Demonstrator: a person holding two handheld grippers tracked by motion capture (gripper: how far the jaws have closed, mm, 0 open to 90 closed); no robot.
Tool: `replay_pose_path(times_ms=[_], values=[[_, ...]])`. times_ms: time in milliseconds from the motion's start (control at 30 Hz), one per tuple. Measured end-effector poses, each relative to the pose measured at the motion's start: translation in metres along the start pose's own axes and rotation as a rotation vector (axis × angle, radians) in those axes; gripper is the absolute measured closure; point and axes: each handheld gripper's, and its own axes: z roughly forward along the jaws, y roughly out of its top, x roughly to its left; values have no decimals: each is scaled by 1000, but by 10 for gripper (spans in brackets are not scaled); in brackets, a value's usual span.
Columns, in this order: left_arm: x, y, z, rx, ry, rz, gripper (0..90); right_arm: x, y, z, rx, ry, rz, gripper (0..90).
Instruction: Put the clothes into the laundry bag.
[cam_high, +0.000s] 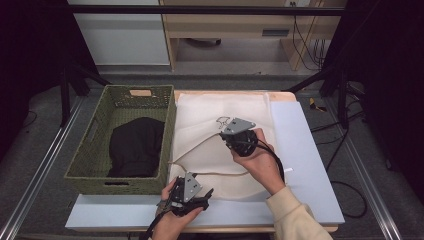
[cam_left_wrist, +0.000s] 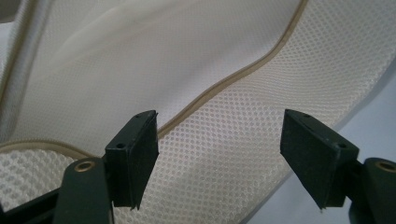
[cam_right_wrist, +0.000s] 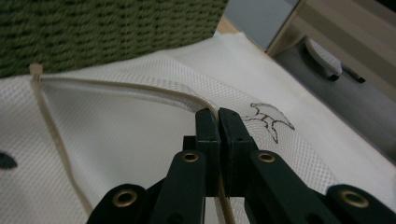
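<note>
From the high view, I see a cream mesh laundry bag (cam_high: 220, 135) lying flat across the middle of the table, its left side just beside a green woven basket (cam_high: 100, 150) that stands at the table's left edge with a black garment (cam_high: 136, 146) inside it. My right gripper (cam_high: 231, 135) sits over the middle of the bag, and my left gripper (cam_high: 197, 200) waits at the bag's near edge, close to the front edge of the table (cam_high: 300, 150). In the left gripper view, the two black jaws stand well apart with nothing between them, poised over the mesh where the tan hem (cam_left_wrist: 224, 84) curves across; the pads do not press on anything. In the right gripper view, the jaws are pressed together on the bag's top layer at its hem (cam_right_wrist: 140, 91), with the cloth rising up to them, a small printed bird (cam_right_wrist: 268, 116) off to the side and the basket's wall (cam_right_wrist: 112, 28) behind. I judge the step in hand is opening the bag's mouth: the right side has its pinch and is raising the upper layer. Next I need to bring my left jaws onto the hem of the near edge and pinch it, so the mouth spreads wide enough for the garment.
</note>
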Motion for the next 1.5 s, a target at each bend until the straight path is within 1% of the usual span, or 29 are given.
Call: replay_pose_path(times_ms=[67, 167, 267, 333, 367, 400, 467, 500, 600, 667, 767, 833, 867, 900, 933, 967, 1000, 1033, 1100, 1133, 1167, 1200, 1233, 1267, 1300, 1333, 1433, 1467, 1500], values=[[0, 0, 0, 1, 0, 4, 285, -3, 9, 1, -13, -15, -2, 875], [0, -1, 2, 3, 0, 1, 287, -11, 26, 0, -46, -31, 8, 876], [0, -1, 4, 7, 1, 7, 291, -15, 41, -2, -69, -38, 11, 876], [0, -1, 5, 9, 7, 12, 293, -17, 49, -3, -85, -33, 17, 876], [0, -1, 5, 9, 7, 12, 292, -17, 49, -3, -85, -33, 17, 876], [1, -1, 6, 11, 8, 17, 292, -18, 56, -4, -101, -34, 17, 877], [2, -2, 6, 13, 14, 17, 292, -18, 58, -5, -106, -36, 18, 876], [2, -2, 7, 14, 15, 18, 293, -17, 62, -5, -115, -34, 11, 877], [3, -2, 7, 17, 17, 18, 293, -16, 64, -5, -122, -34, 11, 876], [4, -2, 8, 17, 18, 17, 292, -16, 65, -5, -139, -36, 9, 877], [5, -2, 7, 15, 14, 14, 291, -14, 65, -5, -137, -29, 4, 876], [5, 1, 4, 10, 17, 21, 279, -15, 62, -6, -137, -20, 13, 876], [6, 8, -1, -5, 13, 24, 267, -15, 60, -6, -133, -13, 14, 876], [6, 8, -1, -5, 13, 24, 257, -15, 60, -6, -133, -13, 14, 876], [7, 13, -5, -12, 8, 19, 257, -15, 58, -6, -129, -9, 15, 877], [8, 18, -9, -17, 2, 14, 237, -16, 56, -6, -126, -2, 14, 876], [10, 28, -14, -24, -4, 9, 214, -16, 53, -7, -128, 5, 22, 876], [10, 28, -14, -24, -4, 9, 205, -17, 51, -8, -129, 10, 24, 876], [14, 40, -20, -24, -2, 0, 188, -18, 50, -8, -132, 11, 27, 876], [16, 46, -23, -17, -5, 3, 160, -20, 47, -8, -135, 24, 37, 876], [23, 59, -30, -11, 0, -3, 150, -21, 46, -9, -135, 26, 42, 876], [27, 63, -33, -13, 4, -3, 144, -22, 45, -9, -140, 30, 45, 876], [27, 63, -33, -13, 4, -3, 138, -22, 44, -9, -141, 34, 48, 876], [39, 77, -42, -6, 30, 2, 129, -23, 43, -9, -146, 40, 48, 876], [39, 77, -42, -6, 30, 2, 126, -23, 43, -9, -146, 40, 48, 876], [48, 85, -48, -2, 44, -3, 126, -24, 42, -10, -148, 43, 54, 876], [67, 95, -56, 16, 68, -18, 108, -25, 39, -11, -153, 55, 56, 876], [74, 97, -59, 16, 79, -29, 101, -24, 37, -11, -149, 66, 53, 875], [82, 100, -62, 21, 89, -39, 101, -24, 37, -11, -149, 66, 53, 875]])
